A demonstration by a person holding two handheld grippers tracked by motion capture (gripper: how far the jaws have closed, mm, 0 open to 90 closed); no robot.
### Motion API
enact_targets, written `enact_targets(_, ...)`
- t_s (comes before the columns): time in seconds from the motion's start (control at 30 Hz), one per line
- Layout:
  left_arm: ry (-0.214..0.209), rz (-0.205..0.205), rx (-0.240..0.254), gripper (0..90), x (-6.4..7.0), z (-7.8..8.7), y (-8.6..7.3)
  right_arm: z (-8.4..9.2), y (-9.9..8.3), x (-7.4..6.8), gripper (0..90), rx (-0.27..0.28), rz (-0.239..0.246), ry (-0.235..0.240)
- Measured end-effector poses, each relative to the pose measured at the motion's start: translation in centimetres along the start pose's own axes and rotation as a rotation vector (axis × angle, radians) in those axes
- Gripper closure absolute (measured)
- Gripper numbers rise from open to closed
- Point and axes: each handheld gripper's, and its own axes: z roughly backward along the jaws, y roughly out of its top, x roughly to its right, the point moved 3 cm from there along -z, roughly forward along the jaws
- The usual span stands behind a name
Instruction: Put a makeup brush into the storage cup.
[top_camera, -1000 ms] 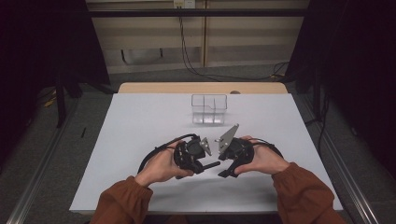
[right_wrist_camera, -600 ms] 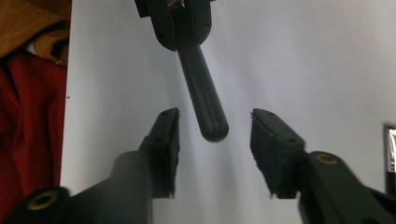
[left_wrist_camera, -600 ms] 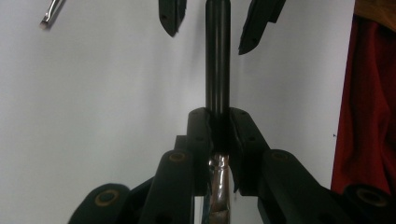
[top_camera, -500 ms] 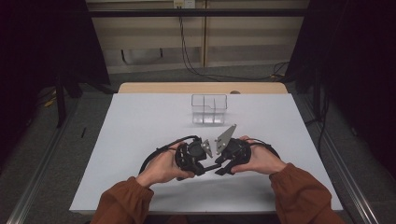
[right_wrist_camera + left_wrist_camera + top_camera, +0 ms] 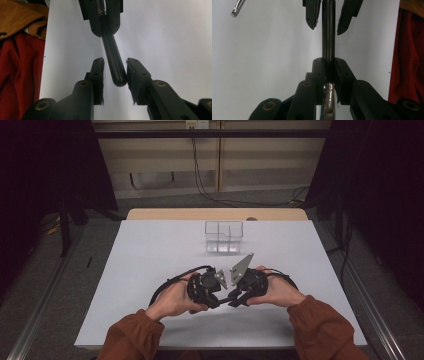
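While both hands meet low over the near middle of the white surface [image 5: 150,255], forearms angled inward from the bottom edge: left gripper [image 5: 328,72] clamped on a black rod-like handle [image 5: 328,37], jaws narrow; right gripper [image 5: 115,72] facing it, jaws apart around the handle's rounded end, touching one pad. Clear box [image 5: 223,236] farther back, well apart.

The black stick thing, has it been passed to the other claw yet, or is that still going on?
Done: the left gripper is shut on the black handle. Happening now: its free end sits between the right gripper's open jaws, so the pass isn't finished. Left: the right one must close and the left let go. The clear box looks empty.
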Motion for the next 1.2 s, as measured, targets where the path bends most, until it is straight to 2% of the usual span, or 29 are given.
enact_targets(0.03, -0.001, 0.001, 0.001, 79.8, 0.01, -0.02, 0.02, -0.02, 0.02, -0.06, 69.1, 0.0, 0.0, 0.003)
enact_targets(0.07, 0.001, 0.025, 0.019, 79.8, 0.21, -0.21, 0.06, -0.07, 0.07, -0.13, 68.6, -0.001, 0.006, 0.001)
enact_targets(0.17, -0.002, 0.027, 0.027, 79.8, 0.22, -0.32, 0.06, -0.11, 0.22, -0.33, 68.9, 0.002, 0.009, 0.006)
enact_targets(0.2, -0.002, 0.023, 0.023, 79.8, 0.2, -0.29, 0.06, -0.1, 0.24, -0.25, 69.2, 0.001, 0.016, 0.007)
enact_targets(0.27, -0.004, -0.015, -0.002, 79.8, -0.03, -0.12, 0.04, -0.16, 0.22, -0.21, 71.6, -0.003, 0.014, 0.008)
enact_targets(0.3, -0.01, -0.019, -0.007, 79.8, -0.02, -0.11, 0.04, -0.3, 0.31, -0.47, 73.3, 0.008, -0.024, 0.008)
enact_targets(0.33, -0.007, 0.022, 0.024, 79.8, 0.35, -0.4, 0.07, -0.35, 0.3, -0.51, 75.3, 0.004, -0.027, 0.013)
enact_targets(0.37, -0.008, 0.03, 0.032, 79.7, 0.44, -0.51, 0.08, -0.41, 0.3, -0.57, 75.8, 0.006, -0.035, 0.015)
enact_targets(0.43, -0.017, -0.017, -0.003, 79.7, 0.18, -0.34, -0.01, -0.52, 0.22, -0.59, 76.4, 0.005, -0.025, 0.017)
enact_targets(0.47, -0.004, -0.088, -0.051, 79.6, -0.34, -0.09, -0.07, -0.54, 0.18, -0.61, 76.7, 0.002, -0.02, 0.02)
enact_targets(0.5, -0.004, -0.088, -0.051, 79.6, -0.34, -0.11, -0.08, -0.57, 0.18, -0.61, 77.1, 0.007, -0.016, 0.018)
enact_targets(0.53, -0.006, -0.048, -0.021, 79.5, -0.04, -0.31, -0.07, -0.61, 0.13, -0.67, 77.4, 0.004, -0.02, 0.027)
enact_targets(0.57, -0.005, -0.08, -0.048, 79.4, -0.27, -0.12, -0.11, -0.61, 0.1, -0.64, 77.7, 0.004, -0.013, 0.029)
enact_targets(0.6, -0.001, -0.091, -0.051, 78.9, -0.36, -0.06, -0.13, -0.62, 0.08, -0.62, 78.2, 0.008, -0.007, 0.029)
enact_targets(0.63, 0.0, -0.071, -0.034, 78.6, -0.23, -0.12, -0.15, -0.6, 0.1, -0.67, 78.6, 0.007, -0.012, 0.031)
enact_targets(0.67, -0.001, -0.007, 0.016, 78.1, 0.17, -0.37, -0.13, -0.57, 0.09, -0.59, 79.2, 0.009, 0.006, 0.029)
enact_targets(0.7, 0.0, -0.025, 0.01, 77.4, 0.0, -0.25, -0.17, -0.48, 0.03, -0.4, 79.5, 0.001, 0.048, 0.034)
enact_targets(0.73, -0.001, -0.016, 0.021, 77.3, 0.03, -0.26, -0.18, -0.4, 0.07, -0.57, 79.7, -0.001, 0.025, 0.034)
enact_targets(0.8, -0.004, -0.023, 0.021, 76.9, -0.07, -0.19, -0.22, -0.36, 0.08, -0.55, 79.7, 0.01, 0.016, 0.032)
enact_targets(0.83, -0.002, -0.021, 0.022, 76.7, -0.08, -0.18, -0.22, -0.34, 0.03, -0.39, 79.8, 0.013, 0.035, 0.033)
enact_targets(0.9, 0.002, 0.005, 0.042, 76.0, -0.04, -0.24, -0.21, -0.29, 0.02, -0.47, 79.8, 0.014, 0.018, 0.029)
enact_targets(0.93, -0.006, -0.01, 0.03, 75.3, -0.2, -0.09, -0.27, -0.3, 0.02, -0.44, 79.8, 0.016, 0.022, 0.026)
enact_targets(0.97, -0.007, 0.0, 0.045, 74.0, -0.17, -0.12, -0.27, -0.27, 0.01, -0.49, 79.9, 0.016, 0.015, 0.028)
enact_targets(1.13, 0.004, -0.009, 0.078, 66.8, -0.11, 0.09, -0.28, -0.16, -0.2, -0.24, 79.9, 0.019, 0.009, 0.018)
enact_targets(1.2, 0.015, 0.002, 0.094, 63.7, -0.14, 0.14, -0.31, -0.1, -0.33, -0.13, 79.9, 0.028, 0.007, 0.017)
